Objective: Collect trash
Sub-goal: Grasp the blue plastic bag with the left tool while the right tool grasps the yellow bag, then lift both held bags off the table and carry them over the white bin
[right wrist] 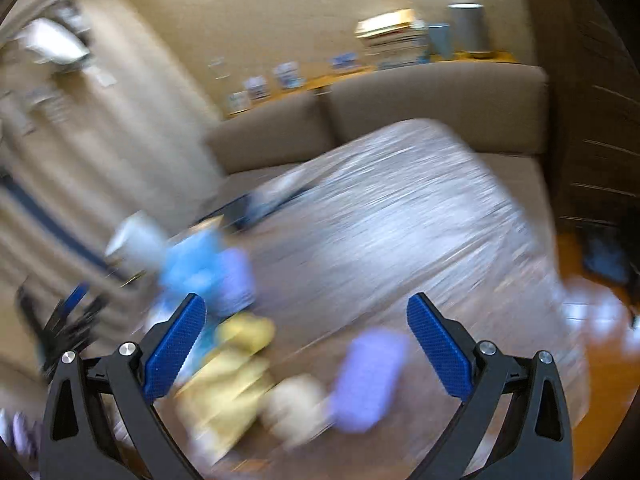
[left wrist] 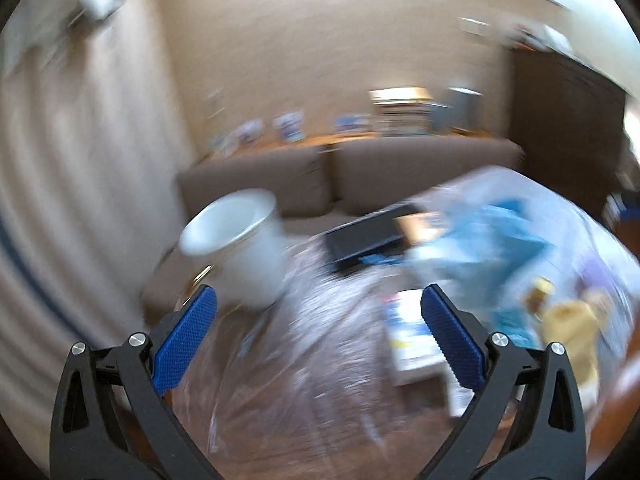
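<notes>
Both views are motion-blurred. A large clear plastic bag (left wrist: 320, 320) lies in front of me, with trash inside: blue wrappers (left wrist: 492, 232), a yellow packet (left wrist: 572, 332), a printed carton (left wrist: 408, 340). A white cup (left wrist: 244, 248) sits tilted by the bag's left side, a dark flat tray (left wrist: 368, 236) behind it. My left gripper (left wrist: 318, 320) is open and empty above the bag. In the right wrist view the bag (right wrist: 400, 208) bulges ahead, with a yellow packet (right wrist: 232, 376), a purple wrapper (right wrist: 368, 384) and blue wrappers (right wrist: 192, 264) near my open, empty right gripper (right wrist: 306, 332). The white cup (right wrist: 138, 244) shows at the left.
A brown sofa (left wrist: 400, 168) stands behind the bag against a beige wall. A shelf behind it holds stacked books (right wrist: 396, 40), a grey cylinder (right wrist: 468, 28) and small items. A dark cabinet (left wrist: 560, 120) is at the right. Orange-brown floor (right wrist: 600, 360) shows at the right.
</notes>
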Demonstrator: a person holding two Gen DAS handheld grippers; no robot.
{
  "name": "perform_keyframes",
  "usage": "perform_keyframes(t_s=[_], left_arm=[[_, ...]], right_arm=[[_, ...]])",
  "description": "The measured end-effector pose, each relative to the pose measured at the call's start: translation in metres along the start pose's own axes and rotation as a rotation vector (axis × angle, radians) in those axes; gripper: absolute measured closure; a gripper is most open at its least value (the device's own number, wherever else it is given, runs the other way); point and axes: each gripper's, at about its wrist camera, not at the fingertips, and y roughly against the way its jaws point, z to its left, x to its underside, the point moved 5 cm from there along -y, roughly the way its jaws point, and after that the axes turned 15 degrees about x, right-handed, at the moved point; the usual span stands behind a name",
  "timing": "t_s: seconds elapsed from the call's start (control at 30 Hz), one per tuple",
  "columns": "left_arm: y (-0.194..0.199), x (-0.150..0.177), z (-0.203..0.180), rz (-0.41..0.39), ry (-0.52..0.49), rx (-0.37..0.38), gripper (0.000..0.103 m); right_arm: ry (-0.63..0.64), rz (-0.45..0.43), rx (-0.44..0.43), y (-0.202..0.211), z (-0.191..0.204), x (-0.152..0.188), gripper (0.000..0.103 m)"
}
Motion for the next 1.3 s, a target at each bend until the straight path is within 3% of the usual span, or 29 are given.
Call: perform_keyframes(t_s=[0.1,0.17,0.23,0.3,0.43,0.67,0.8,0.97,1.13,1.2,1.3], left_arm=[[-0.015,-0.015,-0.045,0.031,-0.201,0.050,0.001],[-0.033,-0.020,-0.062,0.062,-0.307,0.033,0.001],[-0.051,-0.023,-0.076,0.087,-0.378,0.042,0.001],[-0.070,-0.023,-0.085,0.132,-0.421,0.096,0.001],[-0.104,-0.022,-0.094,0.191,-0.492,0.138,0.001],[-0.143,-0.021,-0.091,0.263,-0.482,0.192,0.001],[-0.150,-0.012,-0.099,0.276,-0.547,0.175,0.001],[-0.153,-0.005,-0.098,0.291,-0.543,0.209,0.001],[-0.153,-0.009,-0.090,0.292,-0.467,0.270,0.001],[-0.151,-0.010,-0.087,0.290,-0.448,0.277,0.014],[-0.148,-0.013,-0.083,0.286,-0.411,0.302,0.025]], right_arm=[[0.028,0.085,-0.058,-0.007,0.034,0.038,0.004],[0.022,0.132,-0.074,-0.021,0.048,0.059,0.004],[-0.006,0.184,-0.094,-0.034,0.061,0.081,0.004],[-0.041,0.244,-0.132,-0.050,0.073,0.097,0.004],[-0.009,0.215,-0.016,-0.061,0.087,0.105,0.004],[-0.053,0.232,0.024,-0.080,0.099,0.109,0.004],[-0.071,0.226,0.037,-0.086,0.111,0.113,0.004],[-0.013,0.189,0.127,-0.096,0.127,0.105,0.005],[0.032,0.146,0.154,-0.099,0.141,0.105,0.022],[0.029,0.138,0.145,-0.103,0.145,0.104,0.034],[0.029,0.126,0.134,-0.109,0.141,0.097,0.044]])
